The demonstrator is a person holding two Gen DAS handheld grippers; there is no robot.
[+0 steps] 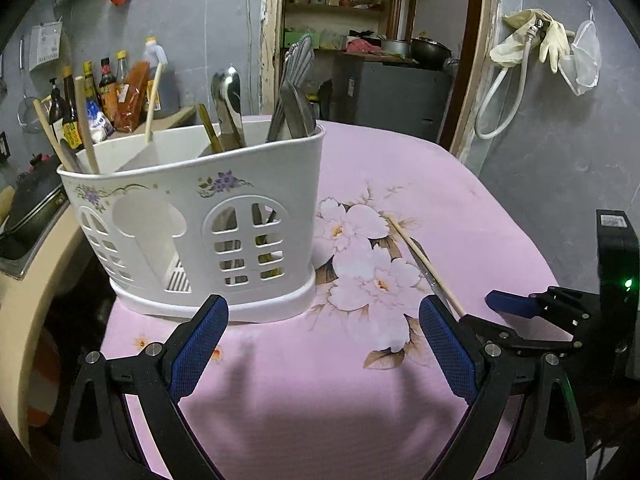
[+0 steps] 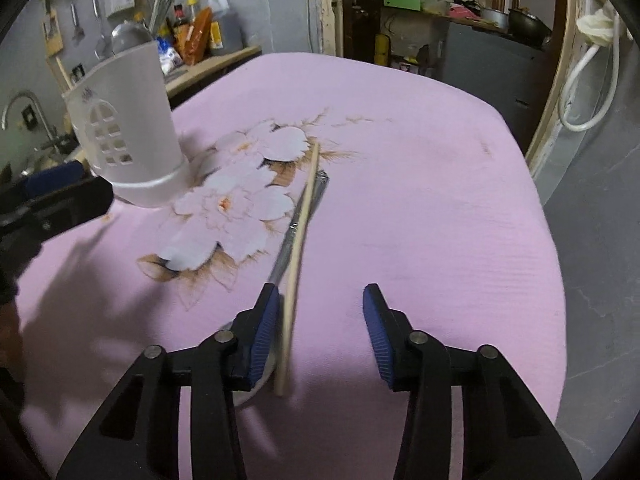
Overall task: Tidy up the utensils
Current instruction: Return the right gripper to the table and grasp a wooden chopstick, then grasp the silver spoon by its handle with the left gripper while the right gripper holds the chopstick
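Left wrist: left gripper (image 1: 322, 344) jaws wide apart, empty, over the pink cloth (image 1: 400, 168) just before the white utensil caddy (image 1: 192, 220). Right wrist: right gripper (image 2: 320, 330) jaws apart around the wooden chopstick (image 2: 298, 256), which lies against a metal utensil (image 2: 304, 208); no clamping.

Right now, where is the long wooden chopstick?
The long wooden chopstick lies on the pink flowered tablecloth, beside a metal utensil, right of the white utensil holder, between the right gripper's open jaws.
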